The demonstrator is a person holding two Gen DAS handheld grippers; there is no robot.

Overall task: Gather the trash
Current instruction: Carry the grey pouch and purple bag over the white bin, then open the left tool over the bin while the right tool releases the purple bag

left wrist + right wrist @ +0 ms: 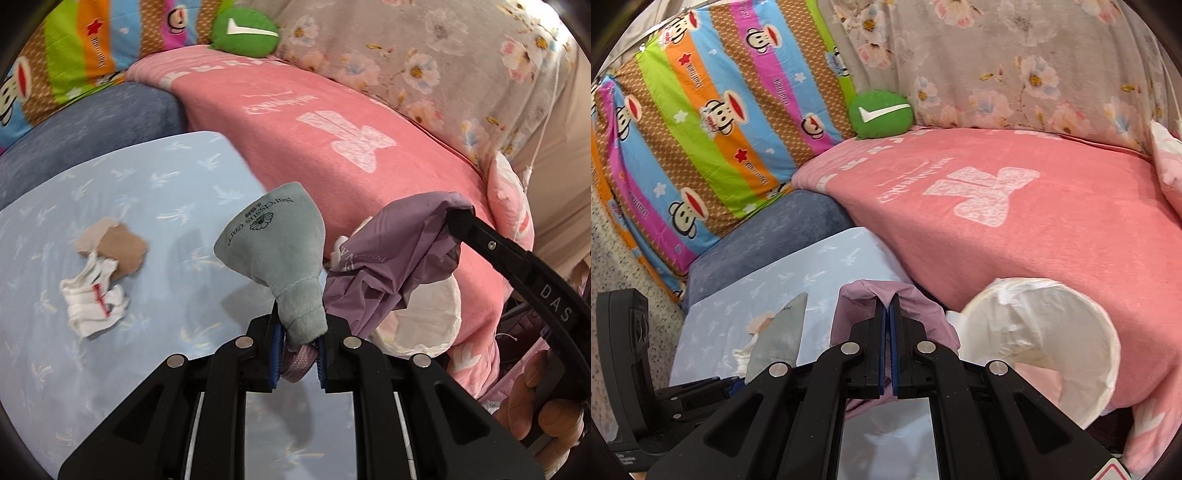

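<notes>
Left hand-held gripper (pixel 300 354) clamps purple bag (pixel 388 258) strap plus grey plush tag (pixel 277 251); right hand-held gripper (pixel 887 328) pinches bag rim.

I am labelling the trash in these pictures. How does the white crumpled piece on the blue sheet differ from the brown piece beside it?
The white crumpled piece is bunched and thick, with red marks on it; the brown piece is plain and lies flatter, with torn-looking edges. The white piece lies nearer the left gripper and overlaps the brown piece's near edge. Both rest loose on the blue sheet, held by neither gripper.
</notes>
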